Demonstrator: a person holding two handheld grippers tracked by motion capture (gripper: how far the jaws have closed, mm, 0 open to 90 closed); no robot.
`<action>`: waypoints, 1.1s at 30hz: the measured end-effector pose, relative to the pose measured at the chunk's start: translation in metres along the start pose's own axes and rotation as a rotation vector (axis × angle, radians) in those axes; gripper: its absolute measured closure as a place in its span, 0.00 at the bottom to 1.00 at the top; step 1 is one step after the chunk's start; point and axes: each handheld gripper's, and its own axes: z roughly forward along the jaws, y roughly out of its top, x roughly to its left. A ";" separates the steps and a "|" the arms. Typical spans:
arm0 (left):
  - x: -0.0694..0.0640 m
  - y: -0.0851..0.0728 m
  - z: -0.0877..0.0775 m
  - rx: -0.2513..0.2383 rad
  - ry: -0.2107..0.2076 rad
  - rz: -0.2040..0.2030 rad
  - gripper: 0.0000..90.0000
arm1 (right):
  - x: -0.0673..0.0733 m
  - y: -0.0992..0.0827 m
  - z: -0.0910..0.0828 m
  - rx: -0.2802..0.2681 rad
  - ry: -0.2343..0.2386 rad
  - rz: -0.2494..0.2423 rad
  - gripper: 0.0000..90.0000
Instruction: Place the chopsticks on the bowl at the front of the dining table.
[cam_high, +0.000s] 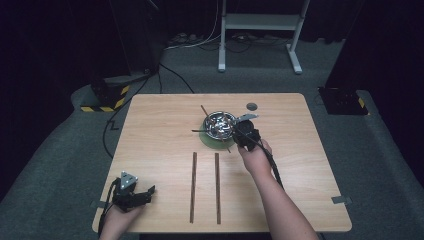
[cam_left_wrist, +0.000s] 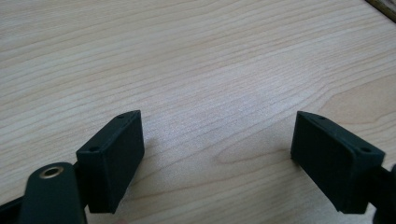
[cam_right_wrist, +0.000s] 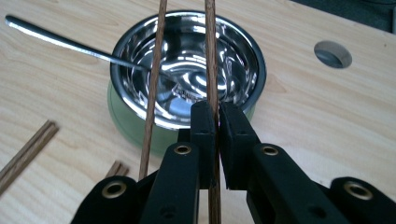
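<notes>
A shiny steel bowl (cam_right_wrist: 187, 65) (cam_high: 220, 124) stands on a green plate (cam_right_wrist: 126, 123) at the table's middle back. A metal spoon (cam_right_wrist: 56, 39) rests in it, handle out to the left. My right gripper (cam_right_wrist: 217, 112) (cam_high: 236, 131) is shut on a brown chopstick (cam_right_wrist: 211, 46) that reaches out over the bowl. A second chopstick (cam_right_wrist: 156, 70) runs alongside it, outside the jaws, across the bowl's rim. My left gripper (cam_left_wrist: 215, 154) (cam_high: 148, 194) stands open low over bare wood at the front left, nothing between its fingers.
Two more brown chopstick pairs (cam_high: 193, 187) (cam_high: 217, 187) lie lengthwise on the wooden table (cam_high: 300, 165) in front of the bowl. A round hole (cam_high: 251, 106) (cam_right_wrist: 332, 53) sits in the tabletop behind the bowl. Grey carpet surrounds the table.
</notes>
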 end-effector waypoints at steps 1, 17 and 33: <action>0.000 0.000 0.000 0.000 0.000 0.000 0.19 | 0.001 0.003 0.002 0.003 -0.001 0.004 0.94; 0.000 0.000 0.000 0.000 0.001 0.000 0.19 | 0.014 0.048 0.046 0.043 -0.008 -0.007 0.94; 0.001 0.000 0.000 -0.003 -0.010 -0.004 0.19 | 0.014 0.066 0.084 0.093 -0.002 0.040 0.94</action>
